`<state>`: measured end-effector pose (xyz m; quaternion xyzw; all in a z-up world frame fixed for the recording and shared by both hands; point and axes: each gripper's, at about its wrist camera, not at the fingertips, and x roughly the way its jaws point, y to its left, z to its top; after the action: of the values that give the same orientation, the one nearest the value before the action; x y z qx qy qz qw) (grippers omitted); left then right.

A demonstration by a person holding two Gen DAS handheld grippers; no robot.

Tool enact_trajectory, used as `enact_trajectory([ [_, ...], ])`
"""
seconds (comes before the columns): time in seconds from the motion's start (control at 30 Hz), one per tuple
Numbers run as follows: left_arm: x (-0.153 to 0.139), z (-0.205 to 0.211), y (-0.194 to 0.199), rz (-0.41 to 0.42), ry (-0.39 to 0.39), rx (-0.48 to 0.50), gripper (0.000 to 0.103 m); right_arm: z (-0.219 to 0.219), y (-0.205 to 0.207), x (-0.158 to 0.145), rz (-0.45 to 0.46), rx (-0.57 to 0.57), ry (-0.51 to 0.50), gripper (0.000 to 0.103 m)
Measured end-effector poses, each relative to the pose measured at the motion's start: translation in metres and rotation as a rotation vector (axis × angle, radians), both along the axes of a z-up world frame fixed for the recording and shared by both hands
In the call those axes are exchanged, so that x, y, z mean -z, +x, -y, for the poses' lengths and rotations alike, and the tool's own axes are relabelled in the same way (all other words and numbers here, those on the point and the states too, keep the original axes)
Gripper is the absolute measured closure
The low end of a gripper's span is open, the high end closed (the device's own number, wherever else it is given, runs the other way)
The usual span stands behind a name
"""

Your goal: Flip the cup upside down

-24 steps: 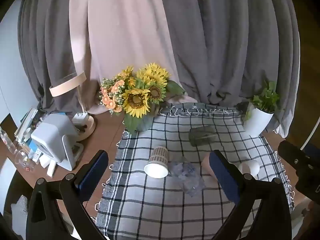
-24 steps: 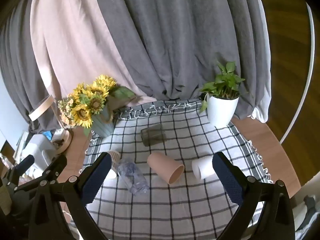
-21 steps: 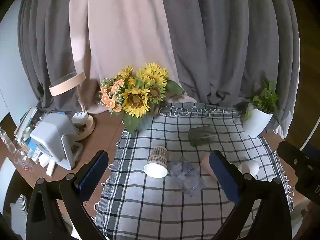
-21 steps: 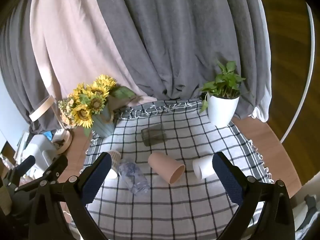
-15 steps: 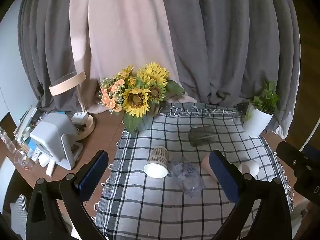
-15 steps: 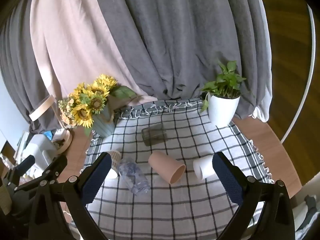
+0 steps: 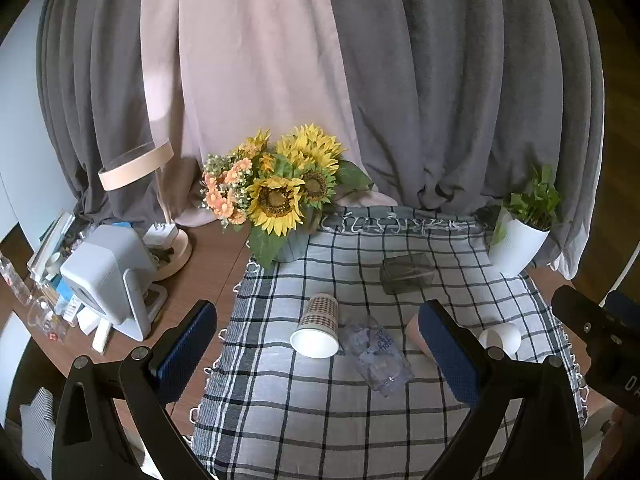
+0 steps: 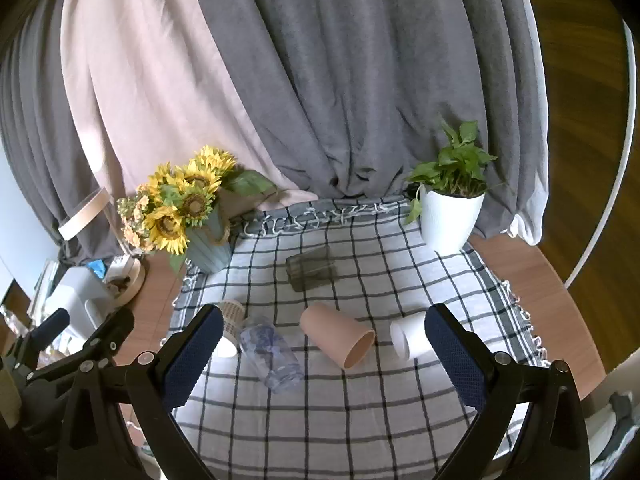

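Several cups lie on their sides on a checked cloth. From left to right: a patterned paper cup, a clear plastic cup, a pink cup and a small white cup. A dark glass tumbler lies behind them. My left gripper is open and empty, held above the near side of the cloth. My right gripper is open and empty, also above the cloth.
A vase of sunflowers stands at the cloth's back left corner. A white pot with a green plant stands at the back right. A white device and a lamp base sit left on the wooden table. Curtains hang behind.
Both grippers have drifted very slightly; the cups have not moved and both grippers stay open.
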<state>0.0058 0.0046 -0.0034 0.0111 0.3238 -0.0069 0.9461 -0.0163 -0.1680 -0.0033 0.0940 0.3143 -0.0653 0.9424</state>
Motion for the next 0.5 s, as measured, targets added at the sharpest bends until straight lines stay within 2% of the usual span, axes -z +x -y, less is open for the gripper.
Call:
enact_trajectory([
  [0.5,0.0001,-0.0018,0.0016,-0.009,0.005,0.017,0.0,-0.0045,0.0065,0.0054,-0.003,-0.004,-0.006,0.002],
])
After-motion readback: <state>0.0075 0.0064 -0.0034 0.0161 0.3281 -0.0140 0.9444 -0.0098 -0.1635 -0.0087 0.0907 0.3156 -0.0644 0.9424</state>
